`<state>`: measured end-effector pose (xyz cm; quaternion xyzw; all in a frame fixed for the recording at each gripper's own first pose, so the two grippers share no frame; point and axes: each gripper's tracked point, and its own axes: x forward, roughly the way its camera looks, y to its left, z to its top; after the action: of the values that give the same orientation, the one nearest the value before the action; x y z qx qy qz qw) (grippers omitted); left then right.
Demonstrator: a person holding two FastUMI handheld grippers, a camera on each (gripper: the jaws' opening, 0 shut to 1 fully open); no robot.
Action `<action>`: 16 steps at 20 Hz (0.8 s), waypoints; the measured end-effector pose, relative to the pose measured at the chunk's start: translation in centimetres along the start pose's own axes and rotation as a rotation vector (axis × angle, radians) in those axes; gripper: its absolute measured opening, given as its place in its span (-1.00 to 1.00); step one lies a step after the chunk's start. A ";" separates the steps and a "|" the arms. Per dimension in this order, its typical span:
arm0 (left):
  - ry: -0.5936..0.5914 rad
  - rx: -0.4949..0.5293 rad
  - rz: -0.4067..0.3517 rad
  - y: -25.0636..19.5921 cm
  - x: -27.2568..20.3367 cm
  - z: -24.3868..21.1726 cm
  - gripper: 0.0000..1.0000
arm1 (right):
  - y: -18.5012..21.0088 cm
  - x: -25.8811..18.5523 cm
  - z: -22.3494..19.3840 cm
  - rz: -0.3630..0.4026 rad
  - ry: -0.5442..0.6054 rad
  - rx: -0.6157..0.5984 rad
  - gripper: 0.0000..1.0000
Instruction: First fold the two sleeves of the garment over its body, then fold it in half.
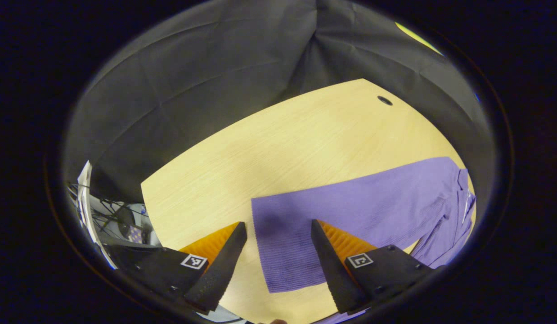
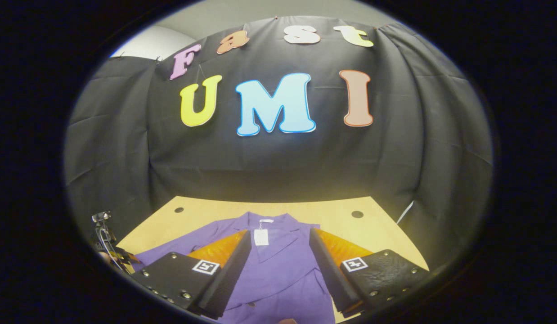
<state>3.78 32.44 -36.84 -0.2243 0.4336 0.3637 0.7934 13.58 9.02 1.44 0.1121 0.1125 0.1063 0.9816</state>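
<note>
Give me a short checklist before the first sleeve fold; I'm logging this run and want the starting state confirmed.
1. Left gripper open: ok, its jaws stand apart above the sleeve.
2. Sleeve lying flat and stretched out on the table: ok, its end sits between the left gripper's fingers, not yet gripped.
3. Right gripper open: ok, jaws apart, holding nothing.
4. Garment laid out face up, collar toward the booth wall: ok.
5. Second sleeve spread flat: cannot tell.
6. Room on the table beside the garment: ok, bare wood shows around the sleeve.
</note>
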 end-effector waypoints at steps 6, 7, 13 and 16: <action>-0.039 0.031 -0.042 -1.3 1.0 1.1 0.05 | 0.5 0.1 0.5 0.024 -0.009 0.018 0.68; -0.049 0.024 -0.044 -1.5 1.0 1.3 -0.32 | 0.4 0.2 0.4 0.022 -0.011 0.017 0.68; -0.041 0.040 -0.162 -4.4 0.7 1.1 -0.87 | 0.4 0.1 0.5 0.028 -0.015 0.018 0.68; -0.037 -0.053 -0.296 -7.7 -1.3 0.8 -0.85 | 0.3 0.0 0.6 0.025 -0.012 0.022 0.68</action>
<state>9.68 27.56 -35.06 -0.2999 0.3715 0.2580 0.8399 13.66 9.23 2.06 0.1250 0.1062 0.1166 0.9795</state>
